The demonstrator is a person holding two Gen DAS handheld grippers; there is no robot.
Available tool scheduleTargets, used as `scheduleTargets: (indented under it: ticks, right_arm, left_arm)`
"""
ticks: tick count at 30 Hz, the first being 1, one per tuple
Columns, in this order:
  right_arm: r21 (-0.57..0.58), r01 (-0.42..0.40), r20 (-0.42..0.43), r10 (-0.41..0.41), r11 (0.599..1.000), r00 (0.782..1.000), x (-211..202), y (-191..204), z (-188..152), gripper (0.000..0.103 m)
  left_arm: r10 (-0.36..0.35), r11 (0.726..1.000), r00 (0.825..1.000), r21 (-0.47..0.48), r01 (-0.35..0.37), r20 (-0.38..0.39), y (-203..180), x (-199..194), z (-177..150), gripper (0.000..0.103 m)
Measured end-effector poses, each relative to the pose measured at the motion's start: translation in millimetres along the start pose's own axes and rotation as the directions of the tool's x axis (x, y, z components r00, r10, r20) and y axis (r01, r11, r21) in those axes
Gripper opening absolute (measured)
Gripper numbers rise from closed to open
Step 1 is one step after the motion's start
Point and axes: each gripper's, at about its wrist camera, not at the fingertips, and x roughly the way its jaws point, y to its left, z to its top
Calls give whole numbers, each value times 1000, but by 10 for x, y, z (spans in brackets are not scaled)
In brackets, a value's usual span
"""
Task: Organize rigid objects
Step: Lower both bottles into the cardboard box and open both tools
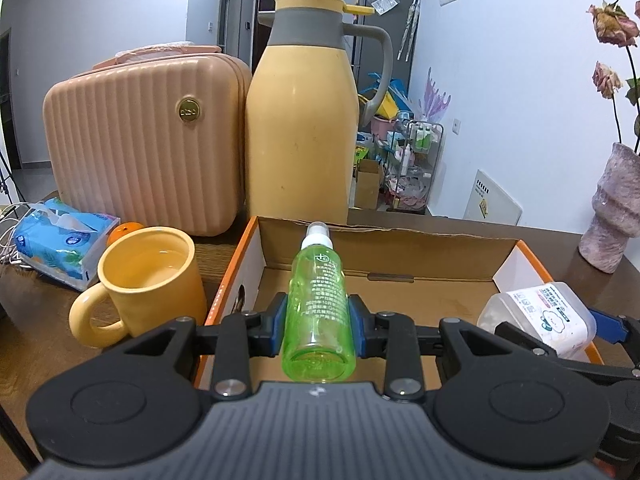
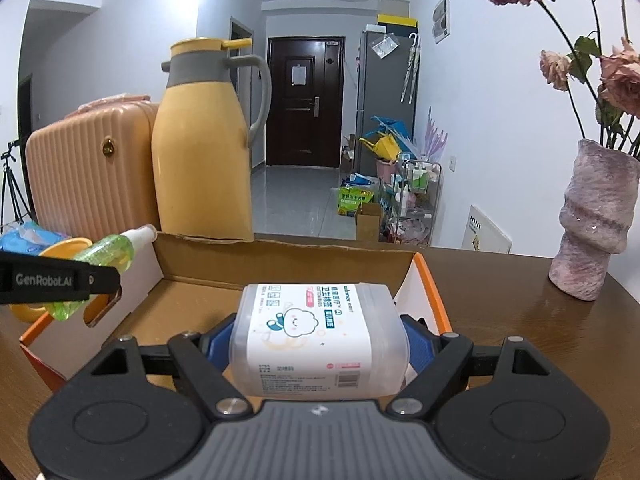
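The left gripper point(image 1: 319, 320) is clamped on a green spray bottle point(image 1: 319, 304), blue pads pressing both flanks of its body, white nozzle pointing away from the camera and the clear base toward it. The bottle hangs above the open cardboard box point(image 1: 384, 256), over the box's left portion; it does not rest on the box floor. The right gripper point(image 2: 320, 340) grips a translucent cotton-swab container point(image 2: 320, 332) by its two ends, printed label uppermost, jaws standing wide around it. The container is held over the right portion of the same box, near the orange-edged right wall. The box sits on a brown wooden table point(image 2: 500, 320), its rear flap close to the far edge. Behind the box stand a yellow thermos jug point(image 1: 302, 120) and, at its left and touching it as far as can be judged, a pink ribbed case point(image 1: 140, 140). Just beside the box's left wall is a yellow mug point(image 1: 148, 276), upright, handle toward the camera. Beyond the mug lie a blue tissue pack point(image 1: 60, 248) and an orange point(image 1: 126, 230). A mottled pink vase point(image 2: 592, 224) with dried roses occupies the table's right side, well apart from the box.
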Motion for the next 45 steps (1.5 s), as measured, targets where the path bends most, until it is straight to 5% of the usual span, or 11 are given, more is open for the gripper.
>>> scheduleTargets:
  ticks: [15,16,18,19,22,45]
  right_arm:
    - [2,6,-45,-6,1000,999,150,6,-22,82]
    - [11,-4,-55,4,1000,998,158,-9,-23,82]
    - [25,0,-56,1,1000,998,157,-28,-25,87]
    - [28,11,-52,-10,1000,999,151,-34,-23,95]
    - [38,26,-30,-25,999,999,110,-62,-15,103]
    - [37,34,8,-34,999,999,-314,-76,-26,103]
  left_arm:
    - [30,999,999,26,-29,-45,-10,278,-39,34]
    - [25,999,999,30,-24,-46,-17,284,-39,39]
    - [22,999,999,33,-21,-24,-21,244,-37,93]
    - [32,999,999,30,-32,-12,-18,213,-33,100]
    - [86,996,995,17,-87,47,-5,116,-30,103]
    - [64,997,997,-37,-62,53,157,-201,0,103]
